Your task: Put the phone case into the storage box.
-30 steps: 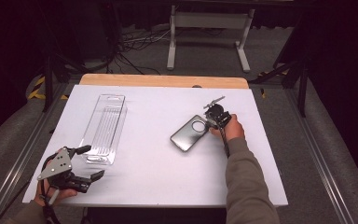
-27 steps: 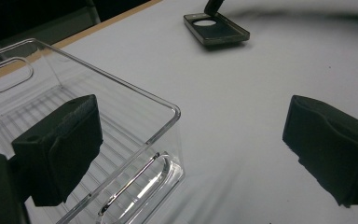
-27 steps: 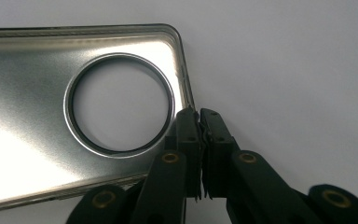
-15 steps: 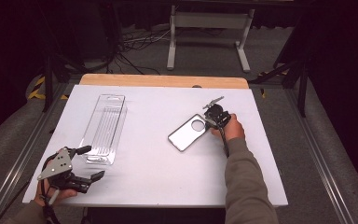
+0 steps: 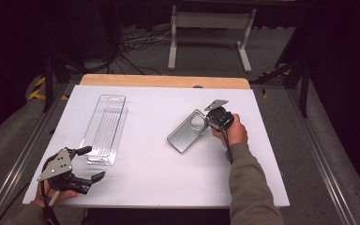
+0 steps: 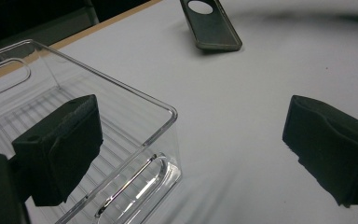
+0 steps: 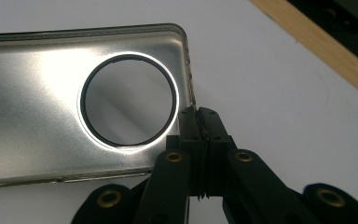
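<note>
- The right gripper has its jaws pinched tight on the edge of the phone case, next to the round camera cut-out.
- Change since a second ago: the case lay flat on the white table; its gripped end is now raised, and the case tilts down toward the left, with its far-from-gripper end close to or on the surface.
- The jaws have not loosened across that interval; in the right gripper view the pads meet on the thin case wall.
- Meaning: the pick-up appears secured, and the lift is under way. The next step is judged to be a carry leftward to the clear plastic tray.
- The left gripper rests at the near left corner of the table, jaws spread wide and empty, one pad just at the near end wall of the tray.
- The tray holds nothing and lies well apart from the case.
- Risk: the grip is at one corner only, so the case could pivot or slip during the carry.
</note>
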A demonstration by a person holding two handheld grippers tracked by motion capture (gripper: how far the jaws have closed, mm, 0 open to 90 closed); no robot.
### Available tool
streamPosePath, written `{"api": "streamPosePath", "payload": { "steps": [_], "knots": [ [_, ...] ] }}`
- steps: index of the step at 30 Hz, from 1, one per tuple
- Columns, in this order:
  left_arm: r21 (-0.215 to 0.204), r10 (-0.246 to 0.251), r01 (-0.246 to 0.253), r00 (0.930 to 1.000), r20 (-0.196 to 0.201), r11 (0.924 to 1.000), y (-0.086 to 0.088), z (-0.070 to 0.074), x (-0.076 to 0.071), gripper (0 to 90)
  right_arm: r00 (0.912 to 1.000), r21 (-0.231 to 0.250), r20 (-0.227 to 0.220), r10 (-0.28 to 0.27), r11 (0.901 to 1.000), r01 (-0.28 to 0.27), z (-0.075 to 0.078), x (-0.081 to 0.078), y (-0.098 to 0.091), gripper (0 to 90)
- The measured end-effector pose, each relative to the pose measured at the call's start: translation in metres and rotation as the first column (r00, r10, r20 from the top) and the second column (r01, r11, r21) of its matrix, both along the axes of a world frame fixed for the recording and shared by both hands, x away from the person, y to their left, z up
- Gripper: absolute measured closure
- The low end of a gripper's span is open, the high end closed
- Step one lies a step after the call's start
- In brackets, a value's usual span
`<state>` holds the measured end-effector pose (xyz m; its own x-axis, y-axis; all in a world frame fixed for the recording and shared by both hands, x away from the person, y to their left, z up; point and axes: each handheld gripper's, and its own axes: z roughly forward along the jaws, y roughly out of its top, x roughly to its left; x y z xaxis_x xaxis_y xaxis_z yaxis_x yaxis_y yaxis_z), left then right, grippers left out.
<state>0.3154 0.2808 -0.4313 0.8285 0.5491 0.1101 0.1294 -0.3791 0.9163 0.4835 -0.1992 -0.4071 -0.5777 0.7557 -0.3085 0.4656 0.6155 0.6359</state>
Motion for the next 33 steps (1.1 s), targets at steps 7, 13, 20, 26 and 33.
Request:
{"api": "streamPosePath", "payload": {
  "steps": [7, 13, 20, 26, 33],
  "knots": [
    [0.000, 0.001, -0.001, 1.0000, 0.003, 1.0000, -0.001, 0.001, -0.001, 5.5, 0.9876, 0.012, 0.156, 0.018, 0.9997, -0.020, 0.017, -0.027, 0.002, 89.7],
    [-0.014, 0.008, -0.008, 0.9999, 0.013, 0.9999, -0.003, 0.003, -0.001, 5.4, 0.9694, 0.043, 0.245, 0.017, 0.9987, -0.028, 0.027, -0.045, 0.001, 89.8],
    [-0.028, 0.010, -0.009, 0.9998, 0.020, 0.9996, -0.003, 0.008, -0.001, 5.5, 0.9433, 0.027, 0.327, 0.054, 0.9974, -0.067, 0.036, -0.066, 0.005, 89.7],
    [-0.032, 0.015, -0.014, 0.9997, 0.018, 0.9994, -0.005, 0.010, 0.000, 7.1, 0.9261, 0.023, 0.366, 0.091, 0.9940, -0.107, 0.041, -0.080, 0.013, 89.7],
    [-0.047, 0.037, -0.036, 0.9991, 0.020, 0.9982, -0.014, 0.015, 0.004, 10.2, 0.9097, 0.001, 0.394, 0.130, 0.9899, -0.142, 0.043, -0.090, 0.022, 89.7]
  ]
}}
